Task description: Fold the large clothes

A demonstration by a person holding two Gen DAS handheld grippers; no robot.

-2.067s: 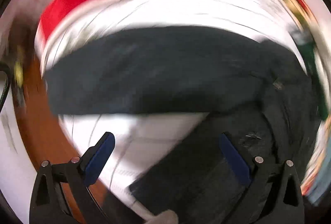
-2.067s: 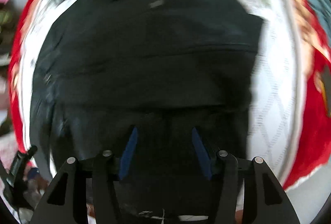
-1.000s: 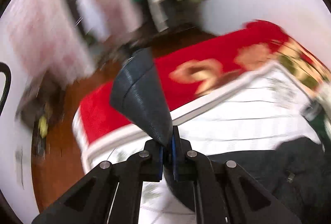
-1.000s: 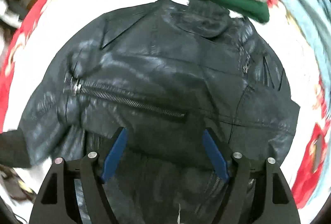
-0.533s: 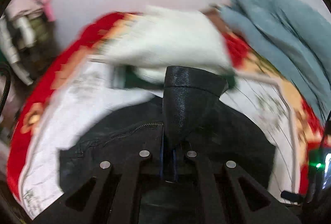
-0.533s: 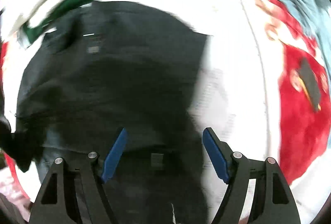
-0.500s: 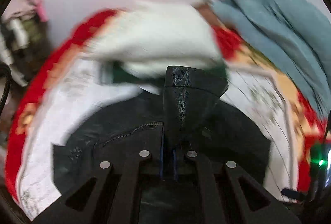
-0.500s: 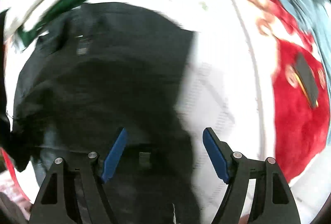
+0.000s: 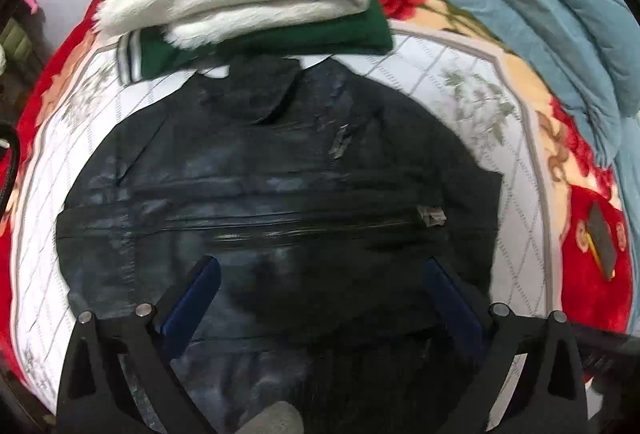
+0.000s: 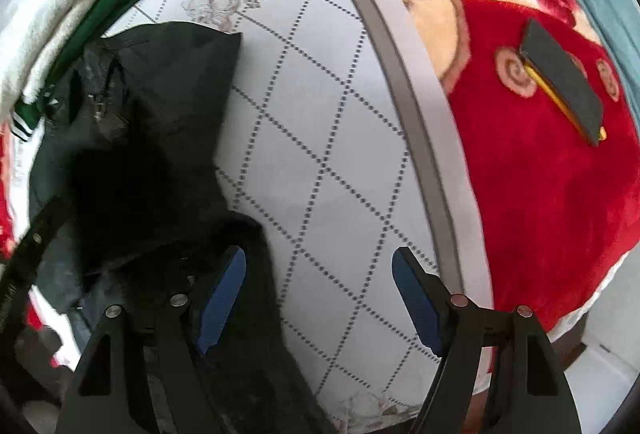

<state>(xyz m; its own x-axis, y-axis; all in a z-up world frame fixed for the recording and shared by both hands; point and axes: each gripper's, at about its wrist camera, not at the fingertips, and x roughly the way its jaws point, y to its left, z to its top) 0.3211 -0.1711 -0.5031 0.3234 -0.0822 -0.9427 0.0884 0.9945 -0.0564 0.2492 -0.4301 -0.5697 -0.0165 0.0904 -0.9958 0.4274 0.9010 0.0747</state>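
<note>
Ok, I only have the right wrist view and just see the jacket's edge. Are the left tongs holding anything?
Observer: No. The left tongs are open above the jacket, with nothing between them.
Operator: Where's the collar?
Observer: The collar points away, right up against the green sweater.
Operator: And the jacket's other side?
Observer: It lies flat on the white quilt, which shows beyond it.
</note>
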